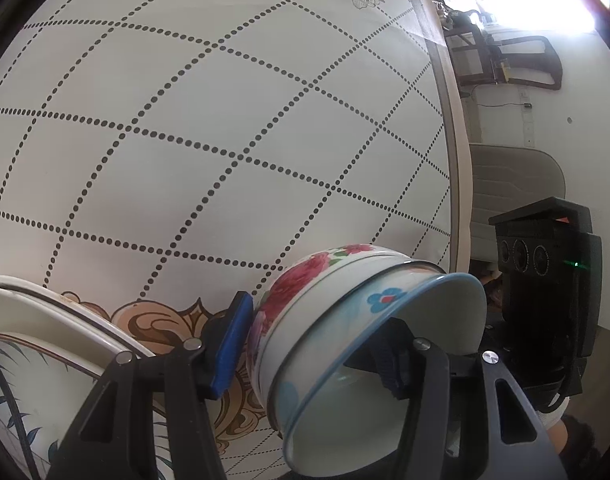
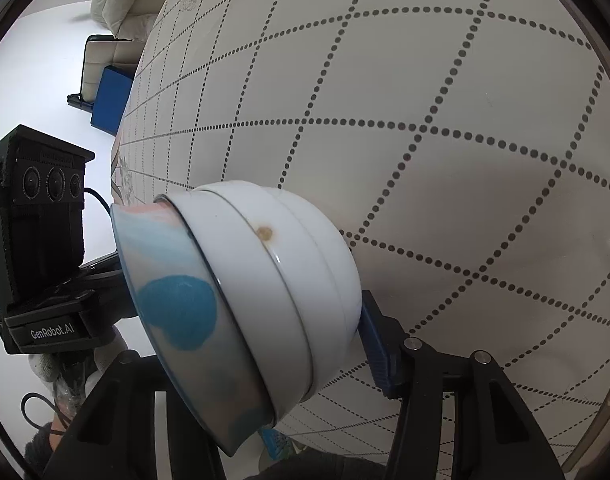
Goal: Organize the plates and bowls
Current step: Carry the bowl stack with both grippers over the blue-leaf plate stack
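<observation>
While a stack of bowls (image 1: 345,332) is pinched by the left gripper (image 1: 317,344), it is also clamped by the right gripper (image 2: 265,320) above the tablecloth (image 1: 225,140).

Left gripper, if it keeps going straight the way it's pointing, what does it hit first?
Probably only the dotted-grid tablecloth. The left gripper, shut on the stacked floral enamel bowls, has nothing else ahead, though depth is unclear.
</observation>
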`<state>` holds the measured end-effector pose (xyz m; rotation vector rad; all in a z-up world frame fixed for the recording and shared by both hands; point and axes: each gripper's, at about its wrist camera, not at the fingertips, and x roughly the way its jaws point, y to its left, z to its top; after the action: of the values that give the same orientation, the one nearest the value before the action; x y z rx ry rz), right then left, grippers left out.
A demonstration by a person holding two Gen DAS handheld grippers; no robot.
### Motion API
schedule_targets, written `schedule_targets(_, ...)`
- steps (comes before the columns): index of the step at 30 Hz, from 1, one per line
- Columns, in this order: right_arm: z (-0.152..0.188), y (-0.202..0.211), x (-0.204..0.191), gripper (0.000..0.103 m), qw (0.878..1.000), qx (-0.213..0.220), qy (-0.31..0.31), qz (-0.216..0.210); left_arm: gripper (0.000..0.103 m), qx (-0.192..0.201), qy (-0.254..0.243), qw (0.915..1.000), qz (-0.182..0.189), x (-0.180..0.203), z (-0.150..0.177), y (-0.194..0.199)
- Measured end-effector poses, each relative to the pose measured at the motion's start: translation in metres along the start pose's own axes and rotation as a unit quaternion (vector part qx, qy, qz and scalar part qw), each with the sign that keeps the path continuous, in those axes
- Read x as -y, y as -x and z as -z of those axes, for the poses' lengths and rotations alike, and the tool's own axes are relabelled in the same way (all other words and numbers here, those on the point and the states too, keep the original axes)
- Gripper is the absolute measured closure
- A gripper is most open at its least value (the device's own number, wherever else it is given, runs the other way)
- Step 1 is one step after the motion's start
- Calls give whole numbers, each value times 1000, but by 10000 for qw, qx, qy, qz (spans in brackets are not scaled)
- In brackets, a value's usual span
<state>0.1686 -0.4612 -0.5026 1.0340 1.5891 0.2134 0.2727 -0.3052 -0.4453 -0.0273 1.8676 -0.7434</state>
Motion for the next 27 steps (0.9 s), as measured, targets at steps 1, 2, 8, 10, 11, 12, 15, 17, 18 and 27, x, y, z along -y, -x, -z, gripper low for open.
schedule_targets(1,1,2,2,49,10000,-14,9,2,51,6,-8,10000,9,1,0,0)
schedule_targets(2,5,7,8,49,10000,-11,-15,-9,51,23,-9,10000,4,1,0,0)
schedule_targets(8,9,13,11,49,10000,-17,-25,-43,51,88,-65,9999,-58,8,2,6)
schedule_targets(10,8,13,9,49,10000,-42,-29,-74,51,121,-56,9999,-79,9,3,11)
schedule_targets(11,8,13,9,49,9999,-44,-39,-91,51,141,-51,9999,-81,8,5,14)
schedule_targets(12,8,14,7,49,9999,-64,-13,-100,51,165,-44,9998,-82,9,5,17)
schedule_targets(15,7,16,1,49,9998,-100,38,-148,51,228,-44,9997,-97,12,7,24)
schedule_targets(17,7,18,-5,49,9998,-103,76,-165,51,281,-60,9995,-129,14,8,29)
schedule_targets(18,7,19,-9,49,9997,-110,151,-144,51,297,-88,9994,-144,15,9,32)
schedule_targets(27,13,29,-46,49,9996,-34,248,-152,51,383,-191,9990,-152,12,24,62)
